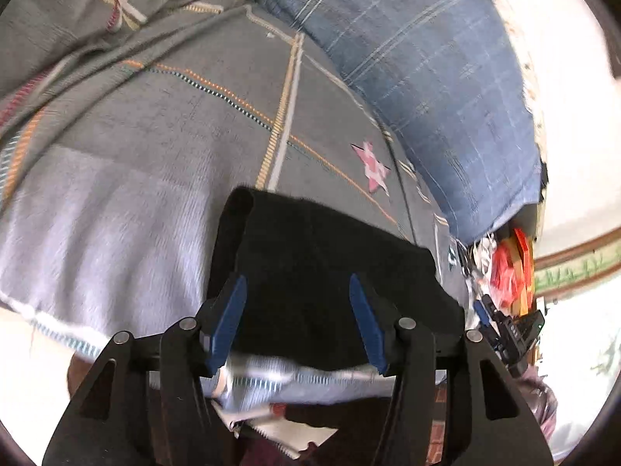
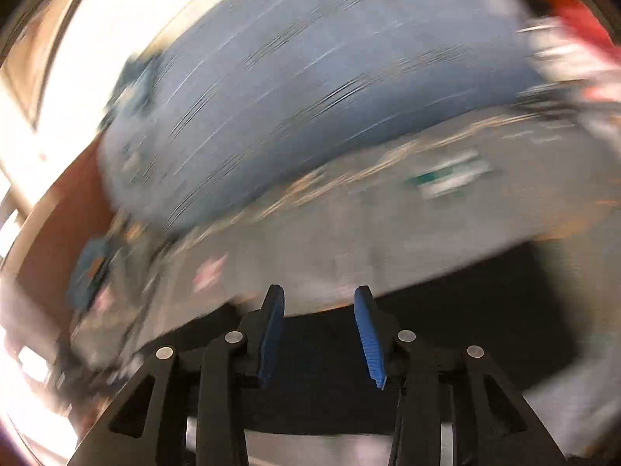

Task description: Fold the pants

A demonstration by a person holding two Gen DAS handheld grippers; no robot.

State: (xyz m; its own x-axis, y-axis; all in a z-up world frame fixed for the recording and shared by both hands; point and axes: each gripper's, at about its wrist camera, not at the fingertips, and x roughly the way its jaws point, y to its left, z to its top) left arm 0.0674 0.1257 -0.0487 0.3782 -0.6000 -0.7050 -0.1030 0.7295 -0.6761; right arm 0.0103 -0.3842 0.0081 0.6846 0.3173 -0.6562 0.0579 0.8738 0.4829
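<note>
The black pants lie folded into a compact block on a grey patterned bedspread. My left gripper is open above the near edge of the block, its blue pads spread to either side, holding nothing. In the blurred right wrist view the pants show as a dark band across the lower right. My right gripper is open and empty over the pants' edge. The other gripper shows at the right of the left wrist view.
A blue checked pillow lies along the far side of the bed, also in the right wrist view. Red and orange items sit beside the bed's right end. The bedspread's front edge hangs near me.
</note>
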